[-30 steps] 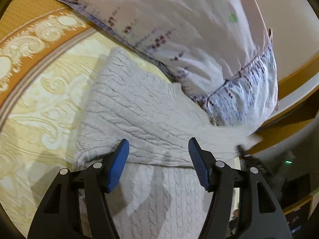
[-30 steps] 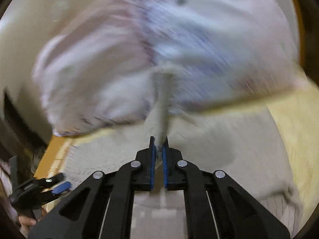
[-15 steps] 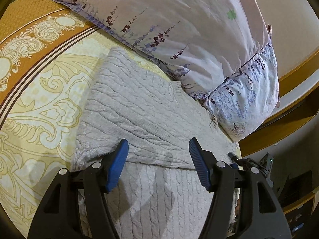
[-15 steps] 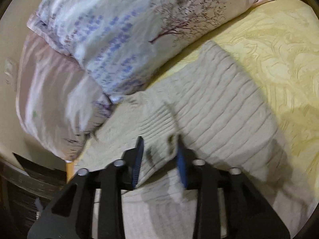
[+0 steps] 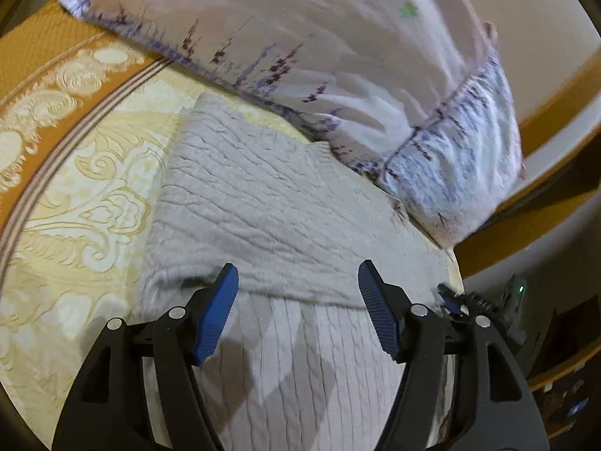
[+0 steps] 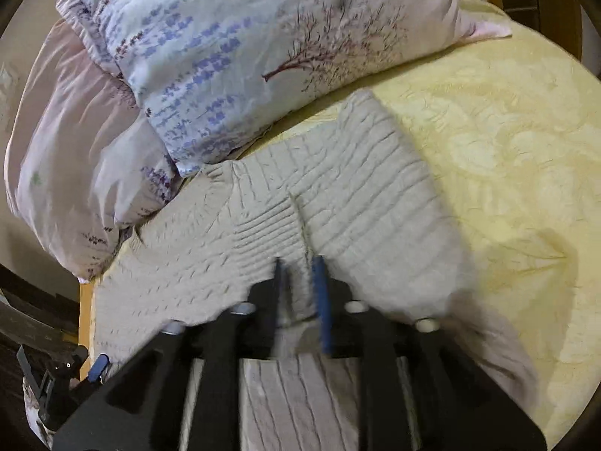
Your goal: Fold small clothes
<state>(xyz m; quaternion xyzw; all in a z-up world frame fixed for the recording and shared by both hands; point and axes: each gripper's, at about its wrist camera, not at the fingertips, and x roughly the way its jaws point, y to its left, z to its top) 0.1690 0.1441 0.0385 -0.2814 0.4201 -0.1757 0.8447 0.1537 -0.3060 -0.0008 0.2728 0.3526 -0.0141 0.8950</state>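
Note:
A light grey cable-knit sweater (image 5: 263,210) lies on the bed with its sleeves folded across the body. It also shows in the right wrist view (image 6: 360,195). My left gripper (image 5: 296,300) is open and empty just above the folded sleeve's edge. My right gripper (image 6: 298,282) hovers low over the sweater where the two sleeves meet; its jaws stand a narrow gap apart with nothing held. The other gripper's blue tip (image 6: 98,364) shows at the lower left of the right wrist view.
Two floral pillows (image 5: 338,56) (image 6: 240,49) lie against the sweater's far edge. The yellow patterned bedspread (image 5: 75,203) (image 6: 507,158) has an orange border (image 5: 56,60). The wooden bed frame (image 5: 526,225) and the bed's edge are at the right.
My right gripper let go of the sleeve it held up, and the sleeve now lies across the body. Its jaws opened, then narrowed as it lowered. The left gripper barely moved.

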